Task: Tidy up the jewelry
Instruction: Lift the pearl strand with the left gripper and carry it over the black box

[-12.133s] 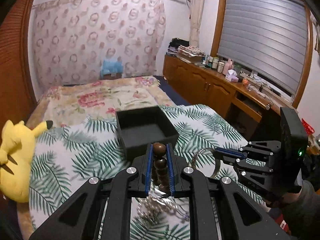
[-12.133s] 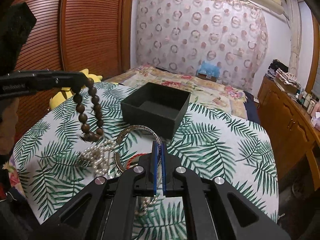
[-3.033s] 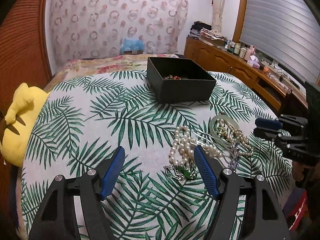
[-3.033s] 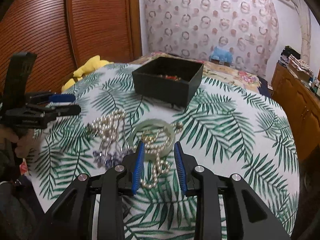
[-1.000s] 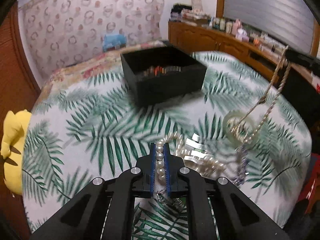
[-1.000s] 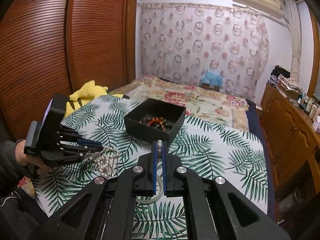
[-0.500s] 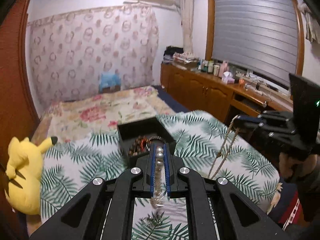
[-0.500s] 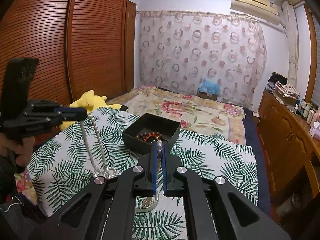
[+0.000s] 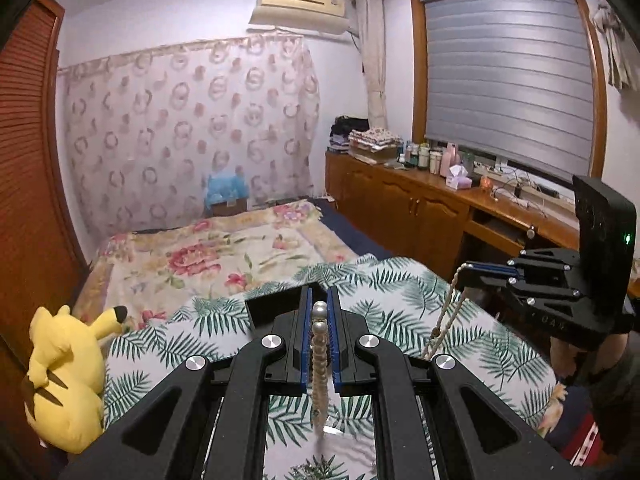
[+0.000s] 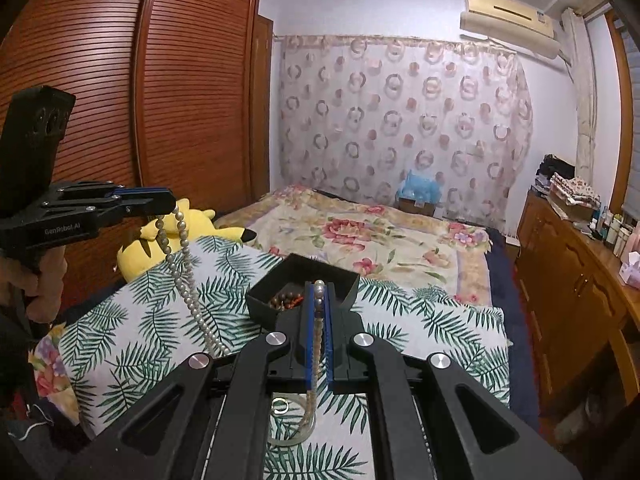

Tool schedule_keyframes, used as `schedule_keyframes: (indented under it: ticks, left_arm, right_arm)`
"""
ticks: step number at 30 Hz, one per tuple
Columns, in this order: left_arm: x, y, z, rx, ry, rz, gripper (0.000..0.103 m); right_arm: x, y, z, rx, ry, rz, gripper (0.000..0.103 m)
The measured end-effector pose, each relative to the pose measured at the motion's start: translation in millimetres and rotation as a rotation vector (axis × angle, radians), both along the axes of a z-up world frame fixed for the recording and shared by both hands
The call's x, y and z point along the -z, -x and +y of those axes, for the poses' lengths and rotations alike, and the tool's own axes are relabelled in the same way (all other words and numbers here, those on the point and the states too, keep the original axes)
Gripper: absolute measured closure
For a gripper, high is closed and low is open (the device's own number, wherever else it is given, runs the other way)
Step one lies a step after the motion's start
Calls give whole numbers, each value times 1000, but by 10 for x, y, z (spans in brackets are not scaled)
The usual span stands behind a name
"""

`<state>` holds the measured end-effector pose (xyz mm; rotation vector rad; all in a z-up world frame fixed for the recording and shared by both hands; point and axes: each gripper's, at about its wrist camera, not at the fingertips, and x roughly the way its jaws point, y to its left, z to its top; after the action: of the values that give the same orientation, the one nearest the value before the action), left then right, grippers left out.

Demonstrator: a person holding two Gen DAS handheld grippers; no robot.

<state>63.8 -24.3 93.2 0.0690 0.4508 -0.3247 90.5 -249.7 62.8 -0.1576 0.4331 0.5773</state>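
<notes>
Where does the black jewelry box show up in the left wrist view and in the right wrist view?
Left wrist: black box at lower centre, mostly hidden behind the left gripper.
Right wrist: at centre, open, beads inside, just beyond the right gripper.
Shared landmark: yellow plush toy, at the left in both views.

Right gripper (image 10: pixel 319 300) at 6 o'clock, clamped on a bead strand (image 10: pixel 316 344) hanging between its fingers. Black box (image 10: pixel 304 286) just beyond, holding brown and red beads. Left gripper (image 10: pixel 168 200) at 9 o'clock, pinching a pearl necklace (image 10: pixel 188 276) in 2 dangling strands over the palm-leaf cloth (image 10: pixel 420 320).
</notes>
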Motion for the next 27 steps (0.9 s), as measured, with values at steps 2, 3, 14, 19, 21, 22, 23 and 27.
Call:
schedule_keyframes:
  ticks: [2,3,14,19,21,22,23,27]
  left_arm:
    - [-65,-5,-6,-5,0,-16,96]
    - [-111,-10,-9,-5,3,-24,96]
    - [-325,-147,-66,-16,-15,-61,96]
    - [-383,-267,-101,-14,-20,-76,96]
    - [-420,-353,-114,-15,-22,-84,96]
    - [-444,-391,-122,-17,-22,-87,96]
    - [-460,-442,-128,-19,-20,-89,96]
    - [-504,-673,-112,-28,-5,-89,96]
  right_arm:
    - [-44,-10,3,0,-5,-6,98]
    - [-63,-15,6,-1,-7,-8,98]
    - [-239,-154,90,-24,-15,-26,98]
    - [-342,-284,161,-35,-7,-47,98]
    - [-379,-347,186,-34,-5,-54,98]
    - [-405,-393,198,-34,-8,-56,98]
    - [-429,-433,208,-35,-12,-57,98]
    - [-516,-626,258,-40,-20,-62,98]
